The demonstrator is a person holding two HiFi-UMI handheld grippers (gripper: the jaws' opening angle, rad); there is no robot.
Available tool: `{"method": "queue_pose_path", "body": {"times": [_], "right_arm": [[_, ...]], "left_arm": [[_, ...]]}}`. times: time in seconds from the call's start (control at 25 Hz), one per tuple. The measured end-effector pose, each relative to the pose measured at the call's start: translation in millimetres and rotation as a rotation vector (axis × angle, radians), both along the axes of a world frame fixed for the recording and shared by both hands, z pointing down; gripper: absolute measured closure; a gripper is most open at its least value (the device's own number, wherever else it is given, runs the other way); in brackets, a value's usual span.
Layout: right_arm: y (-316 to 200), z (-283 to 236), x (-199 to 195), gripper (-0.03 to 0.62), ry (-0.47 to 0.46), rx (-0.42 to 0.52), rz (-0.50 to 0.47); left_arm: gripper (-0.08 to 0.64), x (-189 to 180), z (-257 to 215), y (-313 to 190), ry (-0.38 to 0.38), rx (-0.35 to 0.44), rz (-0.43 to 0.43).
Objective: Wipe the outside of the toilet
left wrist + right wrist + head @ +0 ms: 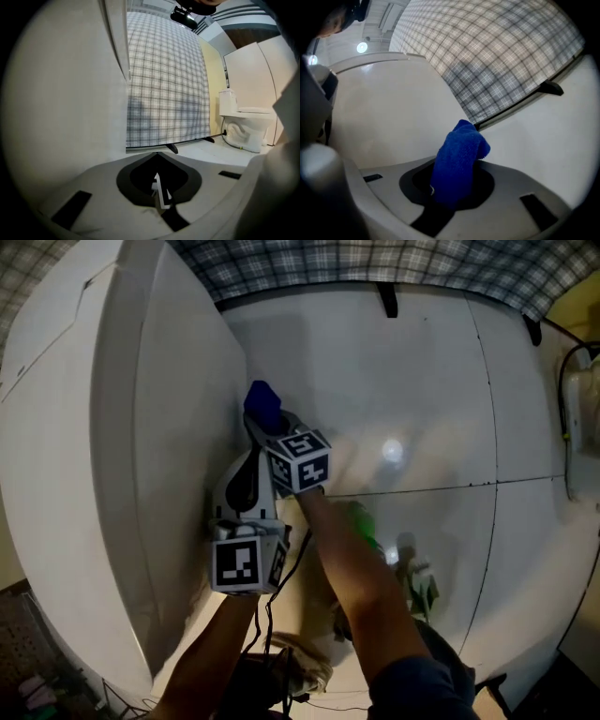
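Right claw [267, 427] pinches blue cloth [262, 403] just right of toilet [94, 474], side wall to its left; left claw [246, 486], pressed together & empty, waits alongside.

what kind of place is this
Probably a staged bathroom or test set, not a real one: a white toilet close by, a second toilet standing in the open, and a plaid screen on feet as the backdrop.
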State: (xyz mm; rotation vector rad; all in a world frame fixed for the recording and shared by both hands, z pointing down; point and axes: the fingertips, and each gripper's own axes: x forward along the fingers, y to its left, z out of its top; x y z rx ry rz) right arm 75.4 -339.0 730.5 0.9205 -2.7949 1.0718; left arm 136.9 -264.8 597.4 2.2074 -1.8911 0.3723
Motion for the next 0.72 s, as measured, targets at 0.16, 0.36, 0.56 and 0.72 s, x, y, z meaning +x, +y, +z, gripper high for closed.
{"method": "queue_pose_path", "body": {"times": [0.16, 0.36, 0.56, 0.72], "right_arm": [[86, 2, 10, 0.517, -0.011, -0.083, 0.022], [183, -5, 10, 0.517, -0.014, -0.120, -0.002], [246, -20, 3, 0.517, -0.022, -0.133, 0.008], [256, -50, 6, 0.517, -0.018, -0.113, 0.039]], "left_arm": [[0.546, 18, -9, 49, 0.013, -0.077, 0.074], [0.546, 24, -16, 100, 0.012, -0.112, 0.117], [0.546, 19, -23, 150, 0.018, -0.140, 0.138], [0.546, 17, -42, 174, 0.029, -0.154, 0.155]]}}
